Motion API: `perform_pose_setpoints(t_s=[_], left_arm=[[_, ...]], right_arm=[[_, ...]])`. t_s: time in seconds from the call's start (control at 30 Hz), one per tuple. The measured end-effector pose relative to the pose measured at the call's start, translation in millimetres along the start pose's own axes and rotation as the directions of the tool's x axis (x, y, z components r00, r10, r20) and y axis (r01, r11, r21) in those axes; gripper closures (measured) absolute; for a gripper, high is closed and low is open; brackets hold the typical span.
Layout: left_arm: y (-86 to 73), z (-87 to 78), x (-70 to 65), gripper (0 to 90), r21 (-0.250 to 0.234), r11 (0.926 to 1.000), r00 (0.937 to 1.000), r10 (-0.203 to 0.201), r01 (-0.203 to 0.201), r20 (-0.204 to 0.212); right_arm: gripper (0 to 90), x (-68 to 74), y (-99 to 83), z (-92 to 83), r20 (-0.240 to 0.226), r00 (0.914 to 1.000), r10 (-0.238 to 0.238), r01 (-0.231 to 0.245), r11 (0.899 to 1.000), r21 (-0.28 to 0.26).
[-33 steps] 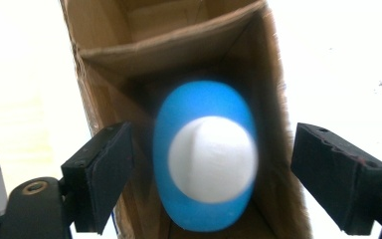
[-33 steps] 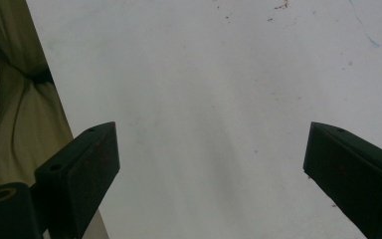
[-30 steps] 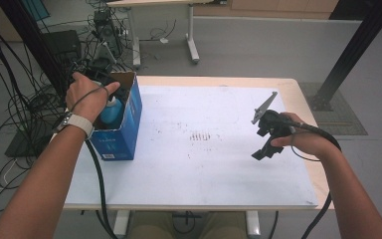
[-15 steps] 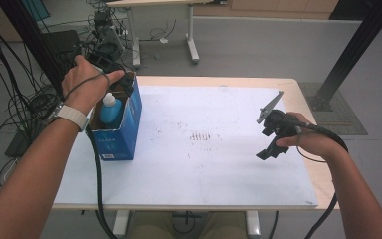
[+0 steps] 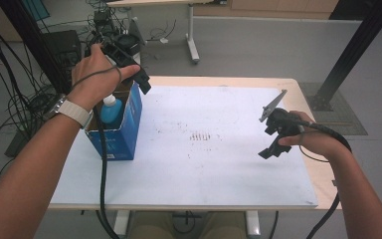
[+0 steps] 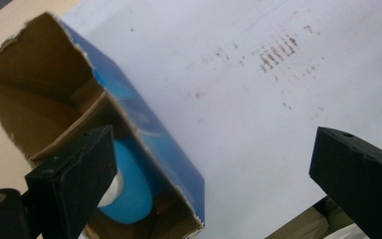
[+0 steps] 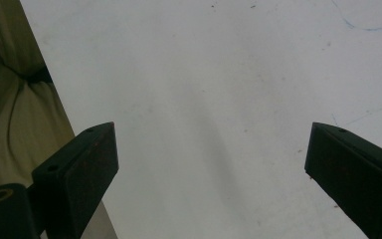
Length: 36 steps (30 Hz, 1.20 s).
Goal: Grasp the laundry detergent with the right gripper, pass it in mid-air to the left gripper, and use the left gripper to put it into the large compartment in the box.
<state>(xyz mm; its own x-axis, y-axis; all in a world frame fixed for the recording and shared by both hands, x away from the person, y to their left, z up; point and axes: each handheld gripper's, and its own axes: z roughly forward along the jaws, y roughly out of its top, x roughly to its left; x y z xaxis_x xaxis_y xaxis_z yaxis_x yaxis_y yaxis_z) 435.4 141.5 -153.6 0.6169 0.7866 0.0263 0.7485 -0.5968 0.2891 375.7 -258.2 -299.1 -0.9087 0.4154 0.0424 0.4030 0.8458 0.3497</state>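
Blue bottle (image 5: 112,110) upright inside box (image 5: 127,130)

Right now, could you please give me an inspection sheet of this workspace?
Surface: white table sheet, faint reddish marks mid-table.
Job's things: blue bottle with white cap standing inside open blue cardboard box.
Clutter: nothing seen.
Grippers: left gripper above the box, jaws just opened, nothing between; right gripper open, empty, over the sheet.
Cables: black cable trails from left gripper.
Surroundings: grey floor, tangled wires, black post.

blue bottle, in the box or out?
In. The blue bottle stands inside the open-topped box, white cap up; the left gripper is above it, jaws apart and empty.
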Motion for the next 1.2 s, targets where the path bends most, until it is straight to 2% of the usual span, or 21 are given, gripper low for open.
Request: perform_pose_setpoints(t_s=[0.17, 0.3, 0.43, 0.63, 0.7, 0.8, 1.0, 1.2], left_arm=[[5.5, 5.0, -9.8, 5.4, -0.001, 0.9982, 0.9979, 0.06, -0.06, 0.023], [10.9, 9.9, -16.8, 5.4, 0.005, 0.9907, 0.989, 0.136, -0.136, 0.059], [16.6, 16.5, -25.9, 5.7, -0.003, 0.9771, 0.9733, 0.212, -0.213, 0.088], [19.6, 26.9, -39.3, 5.8, -0.018, 0.9574, 0.95, 0.288, -0.288, 0.12], [19.5, 30.8, -44.1, 5.8, -0.009, 0.9448, 0.9361, 0.326, -0.328, 0.132], [19.0, 33.9, -47.0, 5.9, -0.01, 0.9351, 0.924, 0.352, -0.354, 0.15], [15.5, 38.5, -52.6, 6.0, -0.015, 0.9214, 0.9083, 0.386, -0.388, 0.162], [12.4, 40.5, -62.0, 6.0, -0.026, 0.8986, 0.8849, 0.436, -0.438, 0.164]], right_arm=[[6.5, -1.0, -1.4, -0.8, -0.001, 1.0, 0.009, -0.009, 1.0, -0.006], [6.5, -0.8, -3.1, -2.4, 0.005, 0.9999, 0.014, -0.014, 1.0, -0.008], [6.4, -1.2, -5.1, -3.5, 0.012, 0.9997, 0.02, -0.02, 1.0, -0.01], [6.5, -1.1, -4.0, -3.4, 0.013, 0.9997, 0.019, -0.019, 1.0, -0.011], [6.4, -0.6, -2.9, -4.0, 0.016, 0.9997, 0.021, -0.02, 1.0, -0.014], [6.4, 0.4, -0.5, -5.5, 0.021, 0.9996, 0.016, -0.016, 1.0, -0.017], [6.4, 1.8, 3.2, -5.6, 0.022, 0.9997, 0.008, -0.008, 1.0, -0.029], [6.3, 2.8, 4.8, -4.7, 0.024, 0.9997, 0.004, -0.003, 1.0, -0.03]])
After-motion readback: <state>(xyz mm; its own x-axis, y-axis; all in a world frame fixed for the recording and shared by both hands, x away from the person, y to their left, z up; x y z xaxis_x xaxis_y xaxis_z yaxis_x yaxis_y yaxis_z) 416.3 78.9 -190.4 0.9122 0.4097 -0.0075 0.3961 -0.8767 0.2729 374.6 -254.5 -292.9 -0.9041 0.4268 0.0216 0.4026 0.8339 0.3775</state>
